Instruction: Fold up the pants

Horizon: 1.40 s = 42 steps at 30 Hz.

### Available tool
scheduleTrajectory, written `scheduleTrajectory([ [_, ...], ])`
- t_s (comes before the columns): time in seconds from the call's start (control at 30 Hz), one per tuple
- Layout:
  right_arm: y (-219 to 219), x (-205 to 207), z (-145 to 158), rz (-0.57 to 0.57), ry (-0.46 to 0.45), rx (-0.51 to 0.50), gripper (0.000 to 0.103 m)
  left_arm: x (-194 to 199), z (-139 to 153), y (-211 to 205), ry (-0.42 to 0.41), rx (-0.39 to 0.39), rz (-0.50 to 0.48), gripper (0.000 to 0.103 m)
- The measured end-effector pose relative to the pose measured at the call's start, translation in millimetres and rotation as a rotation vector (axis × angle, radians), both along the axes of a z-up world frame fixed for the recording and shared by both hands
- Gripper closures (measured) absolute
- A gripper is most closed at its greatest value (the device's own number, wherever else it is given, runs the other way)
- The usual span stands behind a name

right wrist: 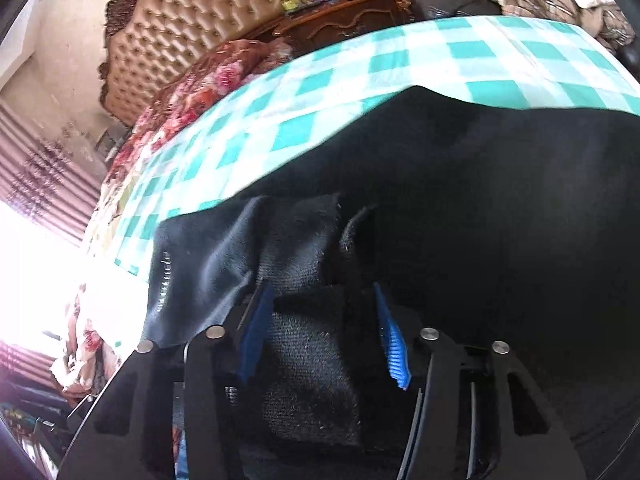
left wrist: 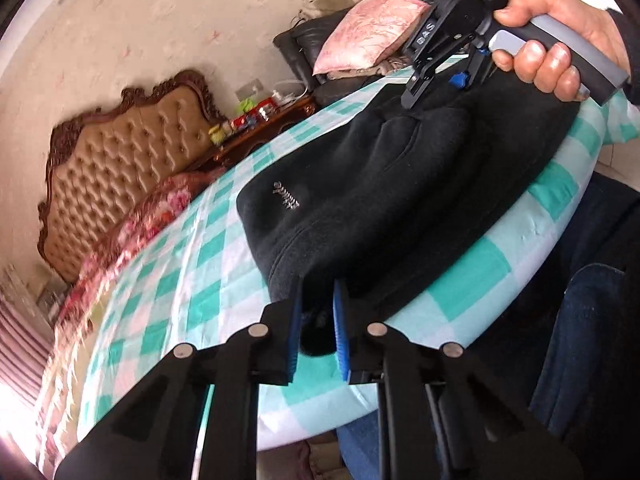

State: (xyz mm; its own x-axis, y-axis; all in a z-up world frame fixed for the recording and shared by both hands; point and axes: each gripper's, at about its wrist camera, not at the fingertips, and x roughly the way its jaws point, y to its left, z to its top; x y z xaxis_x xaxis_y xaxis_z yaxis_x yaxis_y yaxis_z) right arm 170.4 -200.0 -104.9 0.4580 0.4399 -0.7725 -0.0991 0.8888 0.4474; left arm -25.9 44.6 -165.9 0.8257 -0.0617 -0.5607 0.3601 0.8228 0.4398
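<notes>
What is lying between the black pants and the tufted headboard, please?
In the left wrist view, bare checked sheet lies beyond the black pants, then a floral quilt bunched before the tufted headboard.

a home bedroom: beyond the left gripper (left wrist: 316,312) stand a tufted headboard (left wrist: 120,176), checked bedsheet (left wrist: 192,248) and cluttered nightstand (left wrist: 260,120).

Our left wrist camera looks forward along its own jaws, tilted down across the teal-and-white checked bedsheet (left wrist: 192,264) toward the tufted tan leather headboard (left wrist: 120,168), with the black fleece pants (left wrist: 360,200) close in front. Our right wrist camera sits nearer still, pressed almost against the same pants (right wrist: 480,208), facing that headboard (right wrist: 192,28) too. Both views share the sheet (right wrist: 320,92), headboard and dark wooden nightstand (left wrist: 272,120).
</notes>
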Motion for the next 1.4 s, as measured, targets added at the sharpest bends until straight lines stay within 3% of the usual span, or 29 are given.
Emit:
scheduleTrajectory([
  [0.1, 10, 2, -5, 0.010, -0.002, -0.047, 0.055, 2, -1, 2, 0.012, -0.013, 0.013, 0.087],
  [0.23, -6, 6, -16, -0.028, 0.034, 0.028, 0.054, -1, 5, -4, 0.017, -0.050, -0.019, 0.063],
  [0.33, -12, 1, -2, -0.077, -0.020, -0.047, 0.047, -1, 17, 4, 0.028, -0.151, -0.014, 0.063],
  [0.43, -7, -8, 18, -0.077, -0.102, -0.104, 0.039, 9, 32, 21, 0.059, -0.315, 0.029, 0.063],
  [0.5, 11, -16, 32, -0.053, -0.176, -0.174, 0.025, 23, 37, 33, 0.098, -0.429, 0.065, 0.066],
  [0.6, 49, -28, 39, 0.033, -0.254, -0.261, 0.017, 38, 33, 39, 0.190, -0.534, 0.074, 0.066],
  [0.67, 70, -33, 34, 0.076, -0.278, -0.309, 0.015, 47, 18, 35, 0.274, -0.520, 0.103, 0.066],
  [0.77, 90, -35, 15, 0.108, -0.247, -0.402, 0.015, 43, 20, 26, 0.249, -0.451, 0.107, 0.065],
  [0.83, 98, -33, -1, 0.122, -0.200, -0.437, 0.015, 44, 23, 31, 0.259, -0.496, 0.114, 0.064],
  [0.9, 104, -37, -9, 0.105, -0.203, -0.488, 0.009, 49, 28, 40, 0.270, -0.562, 0.137, 0.054],
  [0.93, 108, -39, -13, 0.106, -0.225, -0.514, 0.005, 54, 34, 46, 0.254, -0.582, 0.178, 0.041],
  [1.0, 113, -42, -19, 0.101, -0.222, -0.558, 0.005, 61, 45, 54, 0.215, -0.604, 0.231, 0.031],
  [1.1, 110, -41, -20, 0.068, -0.193, -0.539, 0.005, 84, 55, 60, 0.241, -0.656, 0.330, 0.015],
  [1.2, 108, -40, -21, 0.062, -0.184, -0.529, 0.005, 100, 53, 52, 0.276, -0.611, 0.384, 0.004],
  [1.4, 107, -45, -22, 0.044, -0.202, -0.521, 0.005, 100, 31, 41, 0.289, -0.572, 0.281, 0.002],
])
